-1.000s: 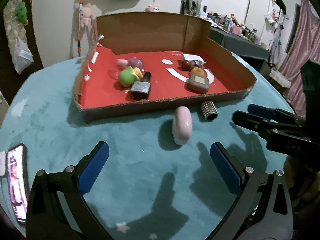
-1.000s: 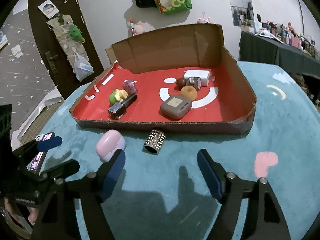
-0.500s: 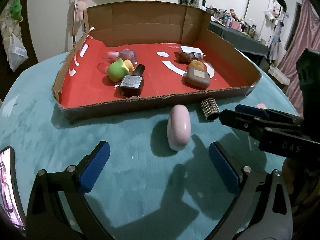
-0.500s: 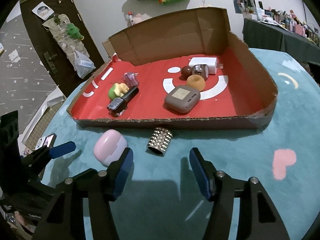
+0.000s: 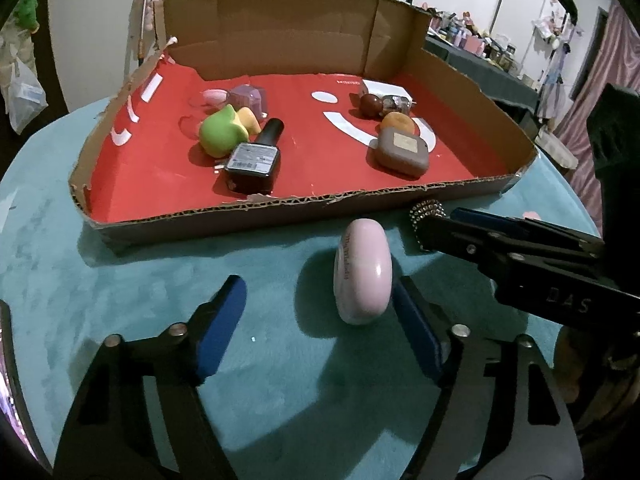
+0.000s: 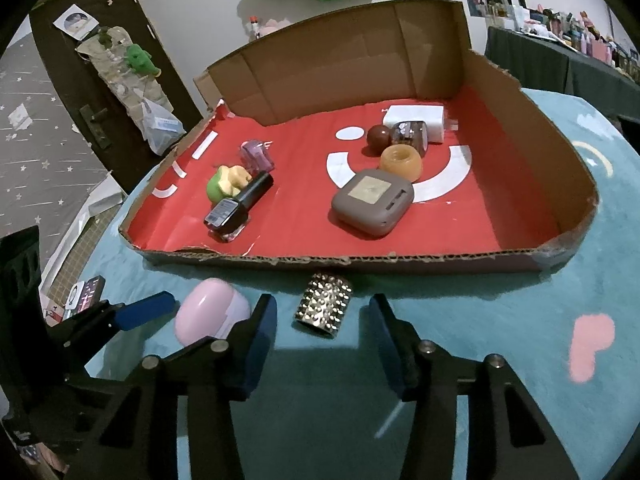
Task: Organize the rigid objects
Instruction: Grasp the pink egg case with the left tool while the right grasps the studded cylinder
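Left tongs (image 5: 318,320), bottom of the left wrist view, are spread w/ jaws just closing in; pink oval case (image 5: 362,270) stands on edge btwn them, hard against the right pad, clear of the left one, not pinched. Right tongs (image 6: 322,344), low center in the right wrist view, also spread & just narrowing, w/ nothing btwn the pads; studded metal cylinder (image 6: 325,300) lies on the teal counter (image 6: 500,312) just ahead of the tips. Both items sit just in front of the cardboard tray (image 6: 400,262). Farther in, on its red floor: black nail polish bottle (image 5: 256,156), green toy (image 5: 222,134), brown square case (image 5: 402,152), orange ring (image 6: 401,161).
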Action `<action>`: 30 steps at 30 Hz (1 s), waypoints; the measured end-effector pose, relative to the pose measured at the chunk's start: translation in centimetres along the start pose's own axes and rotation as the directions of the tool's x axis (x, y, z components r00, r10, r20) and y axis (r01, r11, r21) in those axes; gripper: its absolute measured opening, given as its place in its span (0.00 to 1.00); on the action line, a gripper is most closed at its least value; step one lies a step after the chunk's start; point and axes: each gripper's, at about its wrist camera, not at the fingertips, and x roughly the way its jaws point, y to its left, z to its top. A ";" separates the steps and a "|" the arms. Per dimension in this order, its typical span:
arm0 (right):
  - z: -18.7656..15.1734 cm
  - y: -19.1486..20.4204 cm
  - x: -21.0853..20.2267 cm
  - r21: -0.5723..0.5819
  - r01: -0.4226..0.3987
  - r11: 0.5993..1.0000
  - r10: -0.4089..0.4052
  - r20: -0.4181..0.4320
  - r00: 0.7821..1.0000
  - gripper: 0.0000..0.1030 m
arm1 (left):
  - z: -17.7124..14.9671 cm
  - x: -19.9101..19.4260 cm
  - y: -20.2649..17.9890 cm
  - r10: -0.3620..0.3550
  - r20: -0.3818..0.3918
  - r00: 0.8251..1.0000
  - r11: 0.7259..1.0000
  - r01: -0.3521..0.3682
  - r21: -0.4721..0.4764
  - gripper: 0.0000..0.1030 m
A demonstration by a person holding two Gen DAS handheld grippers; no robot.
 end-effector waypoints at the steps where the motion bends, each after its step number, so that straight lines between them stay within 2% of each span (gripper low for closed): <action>1: 0.1 0.0 0.2 -0.001 0.001 1.000 -0.001 -0.003 1.000 0.48 | 0.0 0.2 0.0 -0.002 -0.003 1.000 1.000 0.002 -0.002 0.71; 6: 0.2 0.0 0.8 0.001 0.000 1.000 0.000 -0.011 1.000 0.45 | 0.2 0.8 0.1 -0.010 -0.021 1.000 1.000 0.010 -0.006 0.60; 8: 0.3 0.1 1.0 0.002 0.001 1.000 -0.001 -0.013 1.000 0.43 | 0.3 0.9 0.1 -0.009 -0.020 1.000 1.000 0.009 -0.005 0.59; 12: 0.4 0.1 1.2 0.001 -0.002 1.000 0.002 -0.021 1.000 0.32 | 0.4 0.9 -0.1 -0.012 -0.020 1.000 1.000 0.012 -0.001 0.56; 17: 0.3 0.0 1.2 0.002 -0.009 1.000 0.009 -0.019 1.000 0.30 | 0.4 1.0 -0.1 -0.009 -0.021 1.000 1.000 0.009 0.002 0.56; 25: 0.1 0.4 0.3 -0.008 -0.026 1.000 0.026 -0.004 1.000 0.27 | 0.4 0.9 -0.5 -0.044 -0.019 0.999 0.999 0.044 0.008 0.32; 28: 0.0 0.4 -0.1 -0.006 -0.031 1.000 0.031 0.002 1.000 0.27 | 0.4 0.8 -0.7 -0.045 -0.019 0.999 0.999 0.046 0.017 0.26; 30: -0.1 0.3 -0.3 -0.003 -0.035 0.999 0.036 0.004 0.999 0.27 | 0.4 0.7 -0.8 -0.049 -0.020 0.999 0.999 0.049 0.016 0.26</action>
